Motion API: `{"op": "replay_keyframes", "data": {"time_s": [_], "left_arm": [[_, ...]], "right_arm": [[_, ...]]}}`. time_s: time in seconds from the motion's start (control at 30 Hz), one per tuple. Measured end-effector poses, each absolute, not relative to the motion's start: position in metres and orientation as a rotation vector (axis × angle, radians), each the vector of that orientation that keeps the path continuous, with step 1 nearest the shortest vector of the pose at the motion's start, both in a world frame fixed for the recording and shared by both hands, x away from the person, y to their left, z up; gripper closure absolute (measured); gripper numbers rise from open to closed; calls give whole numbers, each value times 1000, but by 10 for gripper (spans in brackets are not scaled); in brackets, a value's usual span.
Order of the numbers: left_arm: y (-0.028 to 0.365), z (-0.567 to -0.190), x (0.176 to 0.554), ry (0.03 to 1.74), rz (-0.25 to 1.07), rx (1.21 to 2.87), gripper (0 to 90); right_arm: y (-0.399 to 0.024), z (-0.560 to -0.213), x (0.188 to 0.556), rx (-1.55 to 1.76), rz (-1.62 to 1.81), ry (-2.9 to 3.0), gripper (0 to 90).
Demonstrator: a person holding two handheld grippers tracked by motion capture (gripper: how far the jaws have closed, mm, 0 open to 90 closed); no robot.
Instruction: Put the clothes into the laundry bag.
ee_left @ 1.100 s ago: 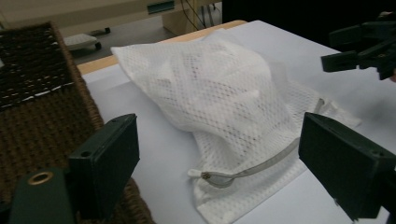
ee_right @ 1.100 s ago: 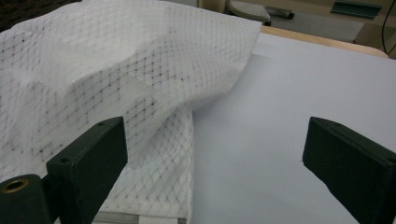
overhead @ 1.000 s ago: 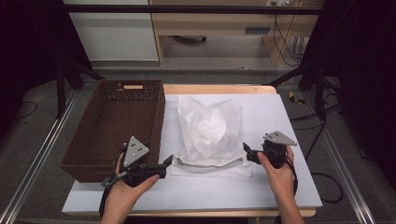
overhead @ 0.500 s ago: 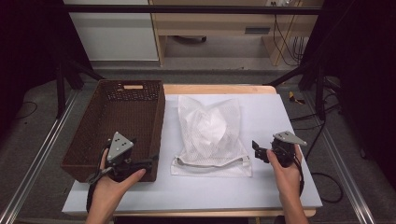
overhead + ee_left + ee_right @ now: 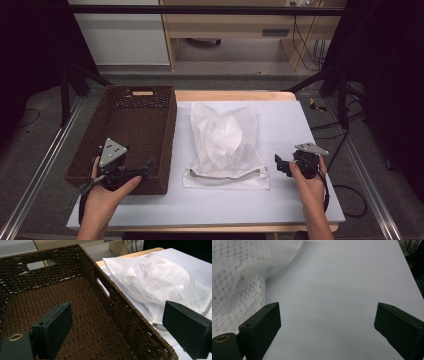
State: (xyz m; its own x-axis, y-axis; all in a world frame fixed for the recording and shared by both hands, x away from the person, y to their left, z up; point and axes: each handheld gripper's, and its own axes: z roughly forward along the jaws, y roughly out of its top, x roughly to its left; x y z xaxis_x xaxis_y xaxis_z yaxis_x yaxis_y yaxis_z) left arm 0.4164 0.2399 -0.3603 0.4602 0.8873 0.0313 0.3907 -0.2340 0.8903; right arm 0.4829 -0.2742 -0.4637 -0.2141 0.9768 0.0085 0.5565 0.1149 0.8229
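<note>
A white mesh bag (image 5: 225, 140) with something white inside lies flat on the white table top (image 5: 290, 125), its zipped hem toward me. A brown woven basket (image 5: 135, 125) stands to its left with nothing in it. My left gripper (image 5: 146, 168) hovers over the basket's near right corner, jaws open and holding nothing. In the left gripper view the left gripper (image 5: 120, 332) straddles the basket wall (image 5: 120, 312), with the bag (image 5: 155, 277) beyond it. My right gripper (image 5: 280, 165) is open to the right of the bag, apart from it. The right gripper view has the right gripper (image 5: 327, 332) over bare table (image 5: 337, 290), the bag (image 5: 237, 277) at left.
The table's wooden far edge (image 5: 230, 95) runs behind the bag. Metal rails (image 5: 45, 165) flank the table on both sides. Cables (image 5: 350, 200) lie on the floor at right. A shelf unit (image 5: 225, 30) stands beyond the table.
My left gripper has drawn back leftward from the bag's hem to above the basket's near corner. My right gripper has moved right, away from the bag. The bag lies still.
</note>
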Motion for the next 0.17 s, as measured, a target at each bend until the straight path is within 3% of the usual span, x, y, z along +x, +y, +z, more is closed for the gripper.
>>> {"op": "replay_keyframes", "data": {"time_s": [0.17], "left_arm": [[239,-361,416,1077,702,1832,90]], "right_arm": [[-278,-474,486,1513,929,1862,72]]}}
